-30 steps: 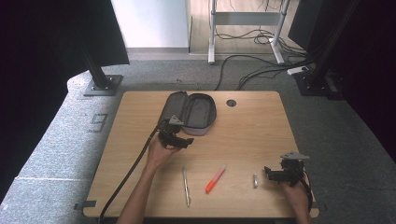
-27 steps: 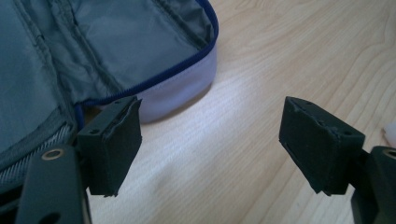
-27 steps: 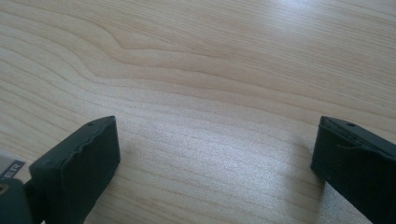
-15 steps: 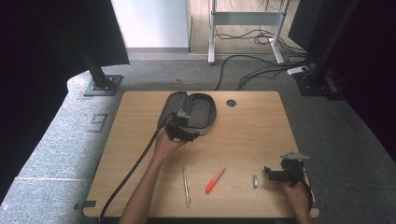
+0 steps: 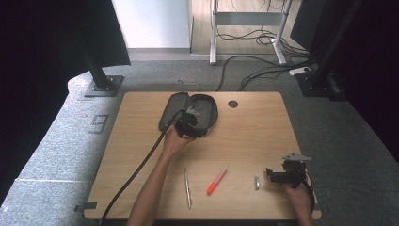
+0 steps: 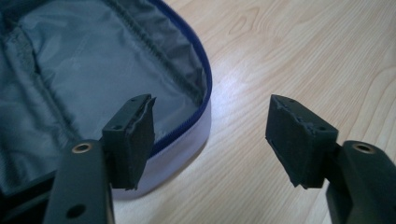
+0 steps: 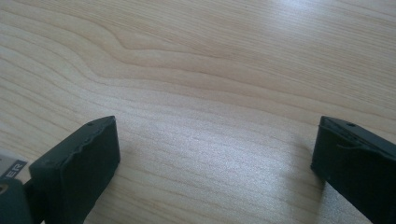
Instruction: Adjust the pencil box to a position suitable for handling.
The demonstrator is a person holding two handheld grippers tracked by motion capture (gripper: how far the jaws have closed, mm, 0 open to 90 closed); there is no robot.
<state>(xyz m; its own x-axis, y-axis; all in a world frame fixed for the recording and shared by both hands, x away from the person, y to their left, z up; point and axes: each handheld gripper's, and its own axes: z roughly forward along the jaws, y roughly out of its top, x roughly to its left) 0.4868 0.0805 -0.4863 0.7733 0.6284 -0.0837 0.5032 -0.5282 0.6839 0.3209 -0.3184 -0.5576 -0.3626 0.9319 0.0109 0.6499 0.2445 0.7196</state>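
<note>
A dark zip case (image 5: 207, 110) lies open at the back middle of the table, its grey lining (image 6: 84, 70) showing. My left gripper (image 5: 196, 126) is at the case's near edge. In the left gripper view its jaws (image 6: 210, 100) straddle the blue-edged rim (image 6: 205, 93), one jaw over the lining and one over the wood, pads not touching. They have just been closing. My right gripper (image 5: 269, 175) rests at the front right, open over bare wood (image 7: 215, 126), with nothing between its jaws.
A silver pen (image 5: 187, 188), an orange marker (image 5: 216, 181) and a small white piece (image 5: 257, 182) lie near the front edge. A round cable hole (image 5: 232, 103) is behind the case. The left gripper's black cable (image 5: 136, 172) trails to the front left.
My left gripper has moved away from the person and to the right, onto the case's near edge. The right gripper has stayed still.
</note>
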